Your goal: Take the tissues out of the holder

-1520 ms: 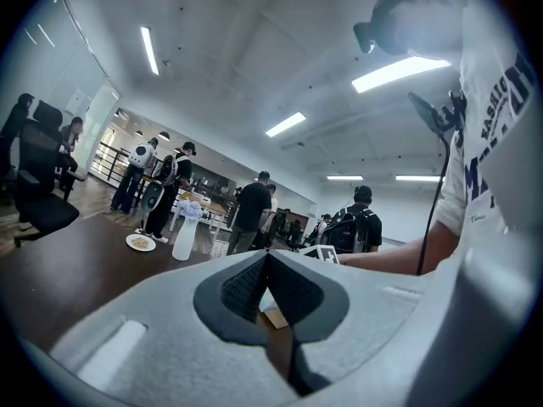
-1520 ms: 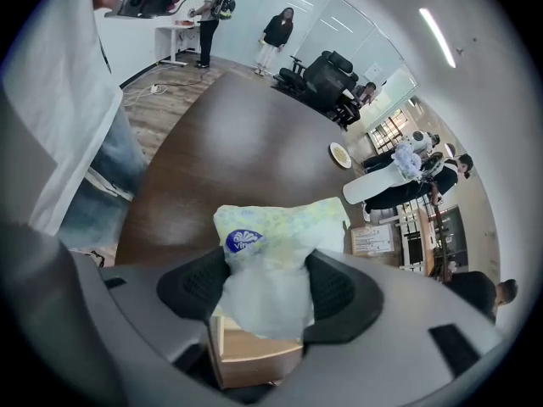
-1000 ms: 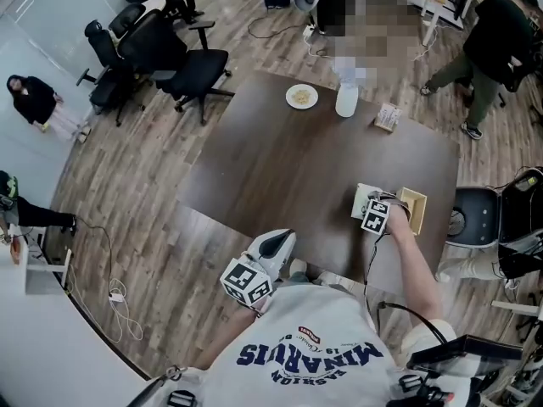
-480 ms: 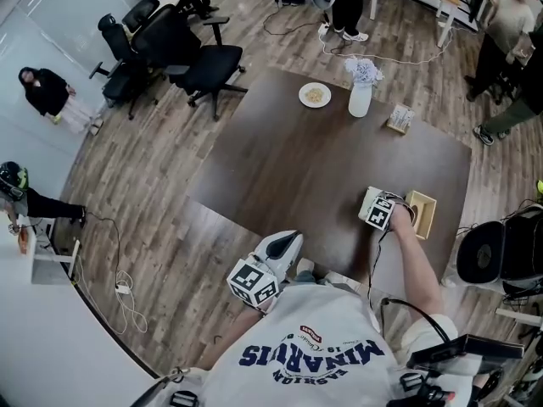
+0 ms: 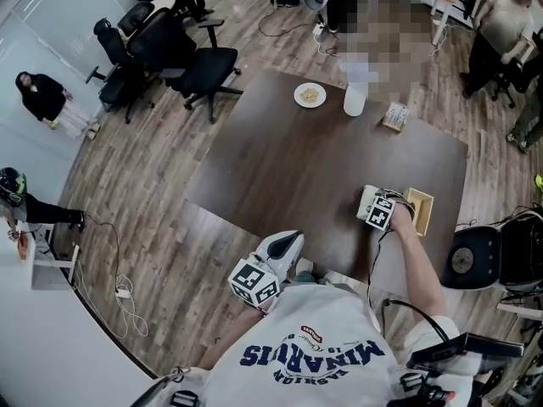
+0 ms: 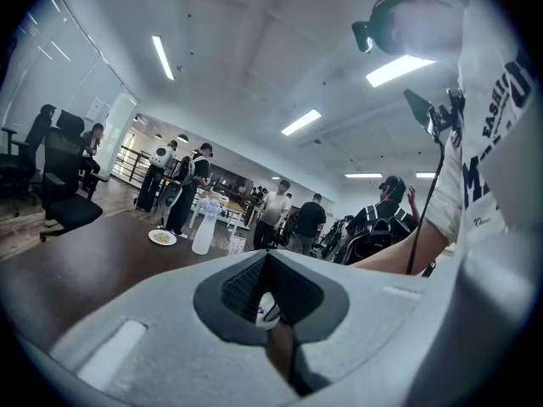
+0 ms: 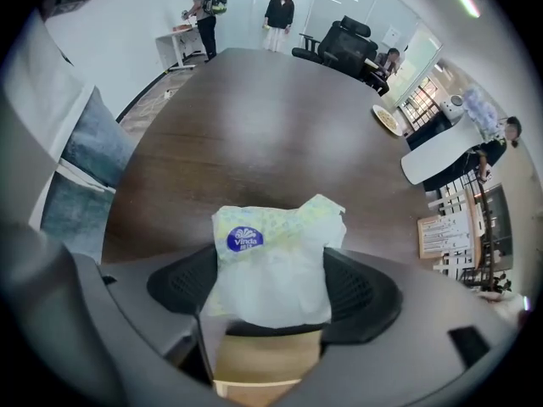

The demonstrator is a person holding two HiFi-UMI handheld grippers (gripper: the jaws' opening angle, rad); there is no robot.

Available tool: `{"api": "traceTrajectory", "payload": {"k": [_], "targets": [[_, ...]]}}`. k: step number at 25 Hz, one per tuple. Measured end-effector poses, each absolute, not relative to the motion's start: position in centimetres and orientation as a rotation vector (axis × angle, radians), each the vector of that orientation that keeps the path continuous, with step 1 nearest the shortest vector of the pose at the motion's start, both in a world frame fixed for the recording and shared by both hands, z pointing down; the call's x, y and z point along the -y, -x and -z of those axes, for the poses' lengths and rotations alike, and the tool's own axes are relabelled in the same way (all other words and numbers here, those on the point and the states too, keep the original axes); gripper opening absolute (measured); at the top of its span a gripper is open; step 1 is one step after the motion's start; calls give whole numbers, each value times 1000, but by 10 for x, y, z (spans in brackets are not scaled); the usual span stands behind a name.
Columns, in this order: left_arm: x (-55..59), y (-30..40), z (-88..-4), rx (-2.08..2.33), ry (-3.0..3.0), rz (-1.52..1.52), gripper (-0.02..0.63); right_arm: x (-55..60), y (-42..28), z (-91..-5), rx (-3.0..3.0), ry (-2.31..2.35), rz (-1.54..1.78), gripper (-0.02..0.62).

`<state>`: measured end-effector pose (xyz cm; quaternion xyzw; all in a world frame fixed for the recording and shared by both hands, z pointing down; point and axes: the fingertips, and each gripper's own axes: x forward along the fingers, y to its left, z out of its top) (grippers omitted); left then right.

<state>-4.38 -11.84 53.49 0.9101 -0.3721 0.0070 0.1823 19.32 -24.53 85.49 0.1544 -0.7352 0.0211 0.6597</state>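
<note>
Mostly done, it seems: right tongs (image 7: 271, 291) clamped on the tissue pack (image 7: 270, 244), which is out of the wooden holder (image 7: 267, 365), over the desk (image 7: 254, 134); remaining is setting it down and releasing. Left tongs (image 6: 267, 261) together, empty, near the person's body

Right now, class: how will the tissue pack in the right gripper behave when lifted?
Probably floppy: the pale plastic-wrapped tissue pack creases and bulges between the right gripper's jaws. Likely light, being soft paper. Its smooth wrap might slip.
</note>
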Motion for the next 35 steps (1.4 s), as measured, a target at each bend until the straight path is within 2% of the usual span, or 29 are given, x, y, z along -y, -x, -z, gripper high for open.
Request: {"api": "traceTrajectory", "payload": {"k": [9,17,19,21,23,24,28,35], "targets": [[123,30,-530,976,-2610,-23,5,243,-192,-775,1910,-631,-73,383],[128,10,-518,884,-2677,-8,5,214,-205,-640,2274,-1156,-250,375],[129,4,-511,853,-2701,-2,5,197,-208,-602,2357,-1284,-253,325],[129,-2,-504,823,-2726,5,5,179,-215,-569,2421,-1416,-242,228],[131,-10,-498,792,-2750,12,5,161,-222,-545,2459,-1543,-234,99],[132,-13,-495,779,-2760,15,5,153,-225,-536,2468,-1592,-230,65],[133,-22,-485,741,-2798,20,5,126,-220,-515,2484,-1691,-223,8],[125,-49,-488,662,-2866,-6,5,95,-200,-519,2520,-1767,-252,8]]}}
